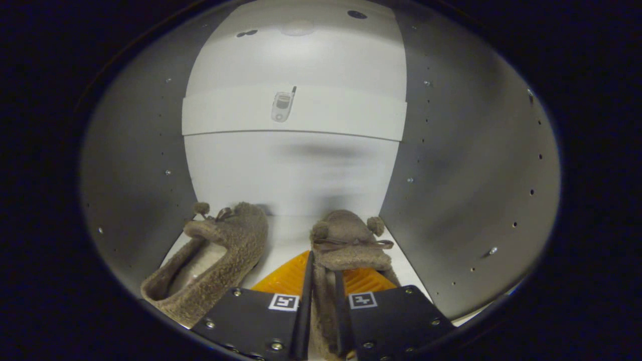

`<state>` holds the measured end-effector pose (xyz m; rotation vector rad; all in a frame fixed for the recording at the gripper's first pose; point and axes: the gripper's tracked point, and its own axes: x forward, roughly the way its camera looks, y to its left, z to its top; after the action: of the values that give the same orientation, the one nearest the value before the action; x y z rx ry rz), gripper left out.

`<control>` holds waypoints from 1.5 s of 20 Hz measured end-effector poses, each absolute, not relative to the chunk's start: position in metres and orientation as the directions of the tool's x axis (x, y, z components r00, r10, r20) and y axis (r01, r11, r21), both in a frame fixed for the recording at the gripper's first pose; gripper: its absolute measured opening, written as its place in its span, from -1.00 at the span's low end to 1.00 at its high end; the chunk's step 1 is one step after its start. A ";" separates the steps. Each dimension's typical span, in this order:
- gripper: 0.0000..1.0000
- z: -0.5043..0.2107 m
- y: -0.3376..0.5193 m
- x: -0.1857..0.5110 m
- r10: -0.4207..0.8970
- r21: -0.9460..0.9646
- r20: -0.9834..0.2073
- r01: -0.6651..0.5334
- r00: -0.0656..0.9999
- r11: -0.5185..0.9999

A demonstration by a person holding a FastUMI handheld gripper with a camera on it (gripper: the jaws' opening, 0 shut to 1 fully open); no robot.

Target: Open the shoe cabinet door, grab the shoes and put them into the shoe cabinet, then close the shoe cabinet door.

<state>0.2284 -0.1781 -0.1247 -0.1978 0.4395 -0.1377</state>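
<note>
Inside the cabinet (451, 175), the gripper (323, 301) is closed tight on one slipper's (346, 240) side wall; the other slipper (215, 260) lies by the left wall.

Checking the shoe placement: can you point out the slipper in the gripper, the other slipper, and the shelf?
Held slipper (346, 245): gripper view, on its toe.
Other slipper (235, 250): gripper view, fuzzy upper.
Shelf (351, 118): gripper view, front edge.

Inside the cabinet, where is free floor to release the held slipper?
The gripper is shut on the right slipper. Bare cabinet floor lies between it and the left slipper. The strip beside the right wall is tight.
</note>
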 end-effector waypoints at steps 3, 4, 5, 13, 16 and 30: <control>-0.49 -0.119 -0.177 0.217 -0.171 -0.236 -0.406 0.078 0.898 0.969; -0.49 -0.117 -0.177 0.211 -0.167 -0.239 -0.406 0.072 0.898 0.968; -0.49 -0.114 -0.176 0.205 -0.161 -0.240 -0.404 0.066 0.900 0.969; -0.49 -0.056 -0.168 0.110 -0.123 -0.256 -0.301 0.044 0.946 0.966; -0.49 -0.031 -0.161 0.055 -0.102 -0.239 -0.264 0.037 0.959 0.970; -0.49 0.052 -0.192 -0.168 -0.077 -0.149 -0.158 0.054 0.984 0.987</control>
<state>-0.1676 -0.1917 0.0516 -0.1452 0.1641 -0.0660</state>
